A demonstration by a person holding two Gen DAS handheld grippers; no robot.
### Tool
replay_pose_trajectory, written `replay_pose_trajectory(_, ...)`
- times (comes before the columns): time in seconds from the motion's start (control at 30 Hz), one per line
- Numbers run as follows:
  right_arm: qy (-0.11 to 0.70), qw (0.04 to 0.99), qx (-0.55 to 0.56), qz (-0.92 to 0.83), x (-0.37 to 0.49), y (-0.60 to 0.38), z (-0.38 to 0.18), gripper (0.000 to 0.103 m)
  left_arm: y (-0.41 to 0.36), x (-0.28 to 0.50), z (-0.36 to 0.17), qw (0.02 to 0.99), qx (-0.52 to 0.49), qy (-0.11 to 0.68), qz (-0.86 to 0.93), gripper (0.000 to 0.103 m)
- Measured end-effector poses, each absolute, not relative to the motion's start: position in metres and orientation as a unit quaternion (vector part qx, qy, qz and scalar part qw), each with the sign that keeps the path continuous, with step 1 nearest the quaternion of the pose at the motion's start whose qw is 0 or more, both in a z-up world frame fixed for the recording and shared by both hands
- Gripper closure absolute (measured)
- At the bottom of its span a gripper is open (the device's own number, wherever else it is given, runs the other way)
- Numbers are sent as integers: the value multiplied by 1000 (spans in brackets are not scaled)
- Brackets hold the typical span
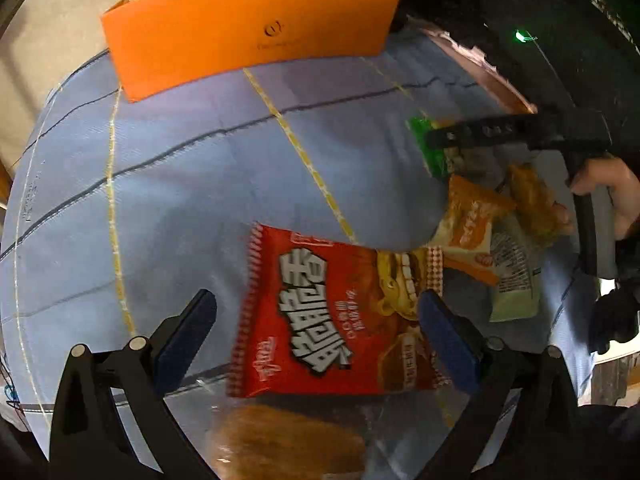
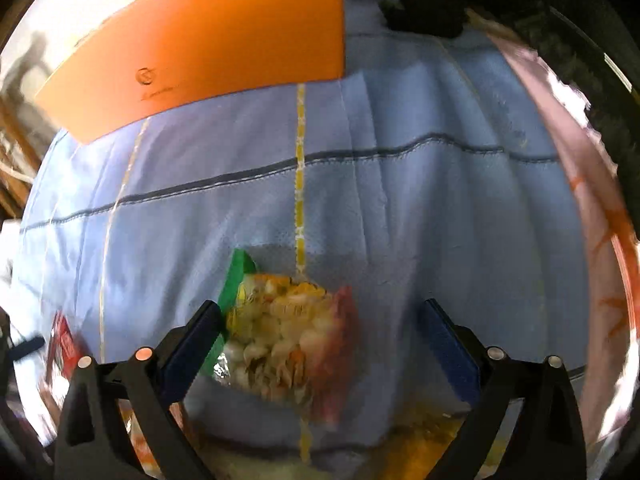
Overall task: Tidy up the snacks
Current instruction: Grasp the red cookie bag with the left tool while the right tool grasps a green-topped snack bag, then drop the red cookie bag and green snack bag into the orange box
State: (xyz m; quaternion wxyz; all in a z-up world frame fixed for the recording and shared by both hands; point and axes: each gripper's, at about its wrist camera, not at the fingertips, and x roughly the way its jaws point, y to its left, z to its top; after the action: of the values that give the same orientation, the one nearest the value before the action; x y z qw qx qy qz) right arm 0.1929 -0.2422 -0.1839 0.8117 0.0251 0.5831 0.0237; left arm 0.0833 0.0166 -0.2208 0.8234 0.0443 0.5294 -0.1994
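A red snack packet (image 1: 332,316) with bold white lettering lies flat on the blue cloth (image 1: 180,184). My left gripper (image 1: 316,316) hangs over it, open, its blue pads (image 1: 444,332) apart on either side and not pressing it. A clear-wrapped brown pastry (image 1: 288,444) lies just below. In the right wrist view a green-edged packet of mixed snacks (image 2: 280,340) lies between the wide open jaws of my right gripper (image 2: 320,332); the left pad (image 2: 192,344) is right beside its edge. That gripper (image 1: 452,140) also shows in the left wrist view, over a pile of orange and green packets (image 1: 476,216).
An orange box (image 1: 248,28) stands at the far edge of the cloth, also seen as the orange box (image 2: 208,48) at upper left. A hand (image 1: 612,196) holds the right gripper's handle. A pink patterned surface (image 2: 600,240) borders the cloth on the right.
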Motion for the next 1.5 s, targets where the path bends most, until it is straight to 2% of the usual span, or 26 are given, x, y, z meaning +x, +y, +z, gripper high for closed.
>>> replay_pose_trajectory(0.1, 573, 819, 3, 25, 193, -236, -187, 3, 1, 77, -234, 811, 73, 537, -221, 4)
replay_pose_trajectory(0.2, 562, 827, -6, 27, 187, -235, -188, 4, -10, 64, -242, 825, 101, 509, -223, 4)
replay_pose_trajectory(0.23, 559, 828, -13, 28, 183, -234, -187, 15, -12, 64, -241, 824, 100, 513, -219, 4)
replay_pose_trajectory(0.3, 554, 832, -13, 23, 174, -232, -178, 40, -12, 67, -238, 819, 90, 527, -207, 14)
replay_pose_trajectory(0.33, 551, 834, -8, 17, 172, -237, -173, 45, -8, 70, -232, 818, 69, 533, -203, 29)
replay_pose_trajectory(0.37, 549, 835, 3, 18, 170, -242, -168, 47, -3, 74, -227, 813, 39, 544, -204, 33)
replay_pose_trajectory(0.43, 543, 839, 27, 17, 166, -251, -158, 50, 10, 81, -221, 814, 5, 548, -195, 33)
replay_pose_trajectory(0.6, 534, 844, 54, 7, 162, -251, -136, 51, 17, 76, -202, 826, -4, 531, -189, 33)
replay_pose_trajectory(0.87, 477, 876, 64, 27, 139, -247, -59, 51, 50, 83, -142, 861, -26, 474, -185, 33)
replay_pose_trajectory(1.1, 371, 927, 27, 53, 209, -225, 23, 51, 67, 170, -66, 912, -13, 398, -102, 33)
replay_pose_trajectory(1.3, 341, 938, 15, 65, 290, -202, 58, 49, 59, 254, -11, 932, 11, 353, -84, 33)
replay_pose_trajectory(1.33, 336, 939, 19, 74, 298, -200, 61, 45, 55, 263, -6, 934, 25, 347, -78, 32)
replay_pose_trajectory(1.37, 332, 939, 22, 83, 310, -199, 62, 39, 53, 270, -2, 937, 32, 340, -74, 26)
replay_pose_trajectory(1.4, 331, 938, 26, 94, 322, -197, 61, 16, 51, 281, 3, 943, 36, 327, -60, 17)
replay_pose_trajectory(1.43, 335, 937, 27, 99, 335, -196, 58, 4, 51, 289, 6, 946, 34, 322, -27, 4)
replay_pose_trajectory(1.5, 370, 926, 23, 78, 350, -197, 47, 4, 52, 294, 4, 944, 30, 329, 6, 4)
